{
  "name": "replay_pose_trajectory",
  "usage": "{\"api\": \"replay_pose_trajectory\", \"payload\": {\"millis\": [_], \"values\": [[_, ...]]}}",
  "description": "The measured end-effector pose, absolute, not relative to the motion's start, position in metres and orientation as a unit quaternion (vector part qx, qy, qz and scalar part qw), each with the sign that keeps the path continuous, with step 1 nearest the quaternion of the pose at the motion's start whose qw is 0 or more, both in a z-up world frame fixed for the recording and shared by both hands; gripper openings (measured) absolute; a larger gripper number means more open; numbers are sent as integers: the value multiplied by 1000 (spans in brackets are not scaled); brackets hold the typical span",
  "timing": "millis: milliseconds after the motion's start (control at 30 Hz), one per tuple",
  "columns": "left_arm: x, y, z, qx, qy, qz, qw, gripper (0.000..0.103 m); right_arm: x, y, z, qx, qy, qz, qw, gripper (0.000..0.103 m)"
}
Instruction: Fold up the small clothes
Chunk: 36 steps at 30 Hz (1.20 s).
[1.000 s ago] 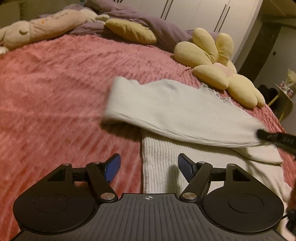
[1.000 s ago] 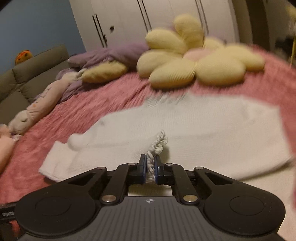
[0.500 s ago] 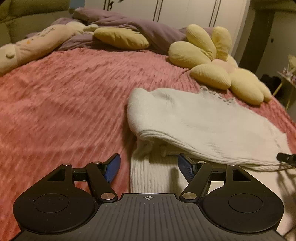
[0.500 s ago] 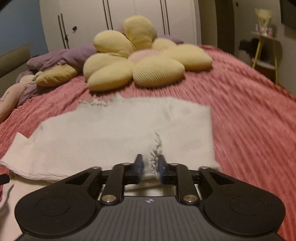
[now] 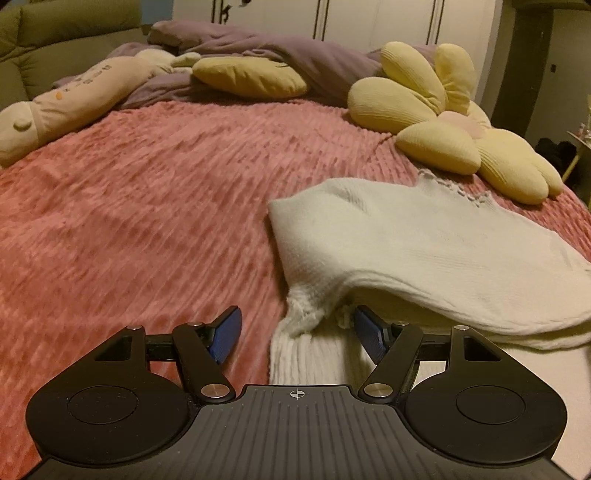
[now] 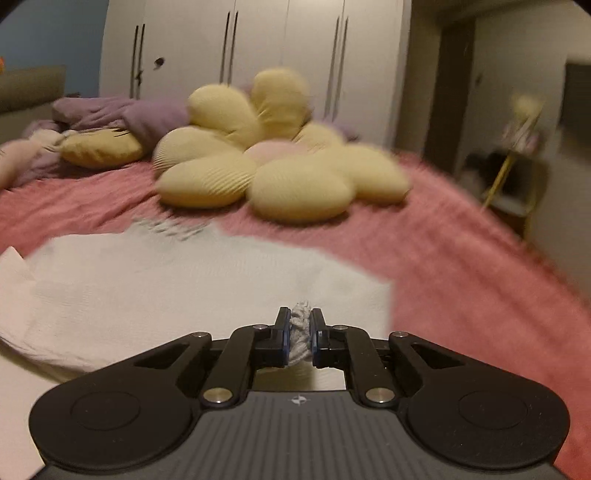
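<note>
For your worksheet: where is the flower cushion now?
The flower cushion lies on the pink bedspread, just beyond the white top, centre of the right view.

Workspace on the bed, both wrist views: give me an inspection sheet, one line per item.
Surface: pink ribbed bedspread.
Job's things: white knit garment, partly folded, upper layer lying over a ribbed lower part.
Clutter: yellow flower cushion, yellow pillow, long plush toy, purple blanket.
Grippers: left hand-held gripper open at the garment's near edge; right hand-held gripper shut on a bunched garment edge.
Cables: nothing seen.
Surroundings: white wardrobe doors, green sofa, small side table, blurred.
</note>
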<state>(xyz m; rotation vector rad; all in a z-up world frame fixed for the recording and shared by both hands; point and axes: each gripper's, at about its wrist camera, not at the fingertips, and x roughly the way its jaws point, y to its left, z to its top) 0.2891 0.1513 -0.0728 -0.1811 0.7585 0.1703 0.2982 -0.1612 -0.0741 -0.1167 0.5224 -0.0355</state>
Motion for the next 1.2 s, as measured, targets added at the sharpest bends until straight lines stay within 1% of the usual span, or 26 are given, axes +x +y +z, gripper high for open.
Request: {"api": "replay_pose_trajectory", "payload": {"millis": [267,367,433,467,567,700,767,867,967,1000,1067,1133,1167,1200], "values": [[294,149,-71,-72,369,89,922,73,298,-167,-80,-114,244,-52,962,10],[293,151,-71,-65,372,96,921,73,304,-169,-89,-134,258,-62,955,9],[290,155,-69,-71,378,102,917,73,312,-178,-96,-114,299,-52,946,9],[287,158,-67,-74,379,107,916,73,311,-184,-95,-96,301,-51,947,10],[274,162,-52,-74,360,117,923,72,299,-202,-82,-46,280,-68,956,14],[274,158,-32,-87,335,105,932,75,284,-204,-69,4,257,-47,965,14],[285,147,-30,-90,335,91,933,75,285,-193,-68,12,261,-8,965,14],[307,124,-40,-78,344,70,933,75,296,-160,-77,-10,279,50,959,14],[324,101,-60,-63,372,52,925,74,302,-136,-89,-10,299,98,949,14],[327,93,-68,-47,378,49,923,74,305,-130,-94,-17,307,104,946,14],[326,82,-79,-4,367,50,929,74,309,-121,-104,-50,321,93,941,13],[326,79,-83,15,354,50,934,80,318,-128,-111,-66,324,67,942,12],[328,81,-85,9,355,52,933,80,324,-134,-113,-64,325,53,942,12],[333,83,-86,-2,358,55,932,83,331,-140,-115,-55,329,42,942,12]]}}
